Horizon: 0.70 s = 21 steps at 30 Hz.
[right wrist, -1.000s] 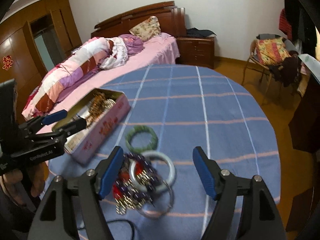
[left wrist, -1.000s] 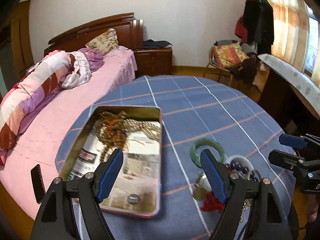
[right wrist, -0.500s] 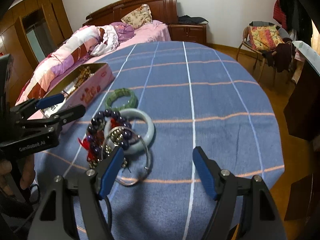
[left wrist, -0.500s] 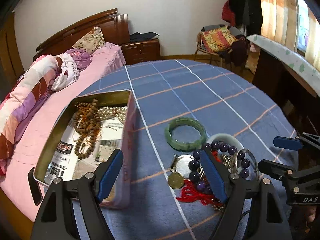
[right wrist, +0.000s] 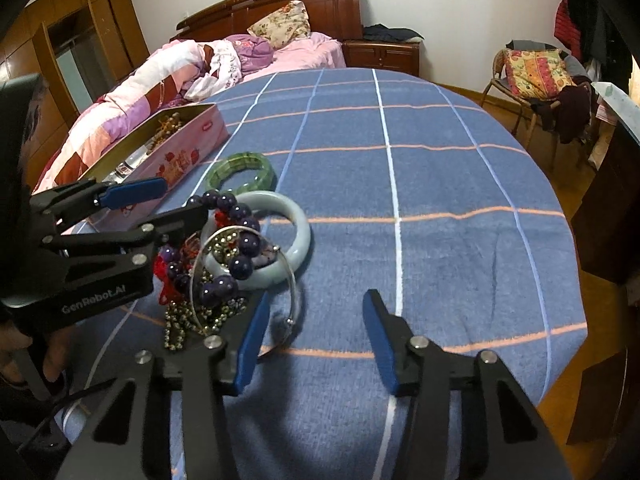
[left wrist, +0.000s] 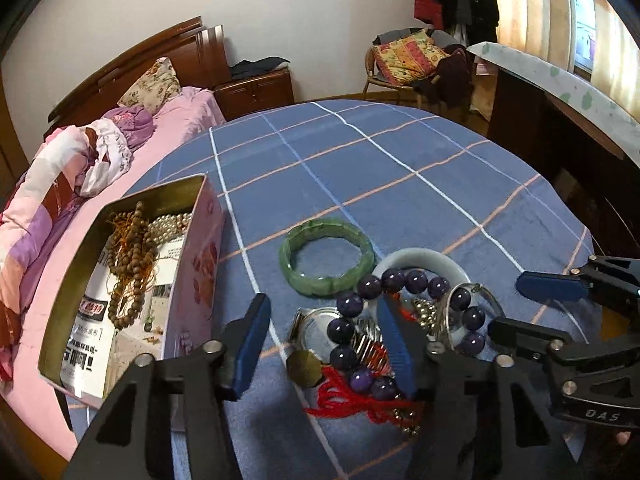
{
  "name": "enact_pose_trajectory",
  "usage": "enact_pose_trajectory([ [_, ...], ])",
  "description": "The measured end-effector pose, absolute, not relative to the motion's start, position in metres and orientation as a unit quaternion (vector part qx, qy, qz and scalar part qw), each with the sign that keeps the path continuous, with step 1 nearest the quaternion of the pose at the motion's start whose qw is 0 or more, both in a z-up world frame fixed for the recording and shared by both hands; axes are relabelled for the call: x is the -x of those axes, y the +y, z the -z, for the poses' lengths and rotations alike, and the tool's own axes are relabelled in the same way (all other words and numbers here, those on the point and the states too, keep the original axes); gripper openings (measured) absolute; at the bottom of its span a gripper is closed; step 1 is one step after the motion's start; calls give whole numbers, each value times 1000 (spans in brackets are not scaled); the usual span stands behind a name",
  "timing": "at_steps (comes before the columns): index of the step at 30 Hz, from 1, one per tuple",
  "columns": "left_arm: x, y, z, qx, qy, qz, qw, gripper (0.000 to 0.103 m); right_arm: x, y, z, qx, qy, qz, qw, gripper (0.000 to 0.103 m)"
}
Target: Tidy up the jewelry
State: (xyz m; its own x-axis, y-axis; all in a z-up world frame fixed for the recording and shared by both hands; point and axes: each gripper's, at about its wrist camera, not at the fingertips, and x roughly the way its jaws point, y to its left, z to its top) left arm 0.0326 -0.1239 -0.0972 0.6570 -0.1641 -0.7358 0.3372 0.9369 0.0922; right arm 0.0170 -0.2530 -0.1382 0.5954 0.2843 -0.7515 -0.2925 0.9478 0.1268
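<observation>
A jewelry pile lies on the blue checked tablecloth [left wrist: 400,184]: a purple bead bracelet [left wrist: 400,280], a pale jade bangle [left wrist: 420,258], a watch [left wrist: 316,328], a red tassel [left wrist: 348,396] and a thin silver bangle [right wrist: 294,280]. A green bangle [left wrist: 326,256] lies apart, just beyond. My left gripper [left wrist: 322,344] is closing low over the watch and beads, and its pads are not pressing on them. My right gripper [right wrist: 316,340] is closing beside the silver bangle without gripping it. The pink tin [left wrist: 200,264] holds brown beads [left wrist: 132,256] and pearls [left wrist: 168,224].
A bed with a pink cover [left wrist: 52,216] runs along the table's left side. A chair with a patterned cushion [left wrist: 408,56] and a dark desk [left wrist: 560,120] stand beyond the table's far right edge. A hand [right wrist: 24,344] holds the left gripper.
Both grippers have come down and forward onto the jewelry pile, and their jaws stand narrower. The left gripper has swung right, away from the tin.
</observation>
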Motion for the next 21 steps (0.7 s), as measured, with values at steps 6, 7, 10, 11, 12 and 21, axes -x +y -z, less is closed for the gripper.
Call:
enact_pose_trajectory([
  [6, -30, -130, 97, -114, 389, 159, 900, 28, -22, -246, 139, 14, 416, -165, 894, 39],
  [7, -31, -130, 97, -114, 392, 163, 899, 19, -22, -244, 139, 16, 416, -168, 894, 33],
  [10, -29, -130, 97, -115, 392, 165, 898, 13, -21, -243, 138, 15, 415, -178, 892, 12],
  [11, -29, -130, 97, -111, 393, 166, 898, 13, -19, -243, 138, 20, 413, -178, 893, 10],
  [12, -29, -129, 96, -106, 393, 167, 898, 13, -18, -241, 137, 25, 410, -179, 894, 9],
  [21, -16, -127, 73, -95, 364, 176, 910, 13, -13, -242, 123, 24, 381, -178, 907, 6],
])
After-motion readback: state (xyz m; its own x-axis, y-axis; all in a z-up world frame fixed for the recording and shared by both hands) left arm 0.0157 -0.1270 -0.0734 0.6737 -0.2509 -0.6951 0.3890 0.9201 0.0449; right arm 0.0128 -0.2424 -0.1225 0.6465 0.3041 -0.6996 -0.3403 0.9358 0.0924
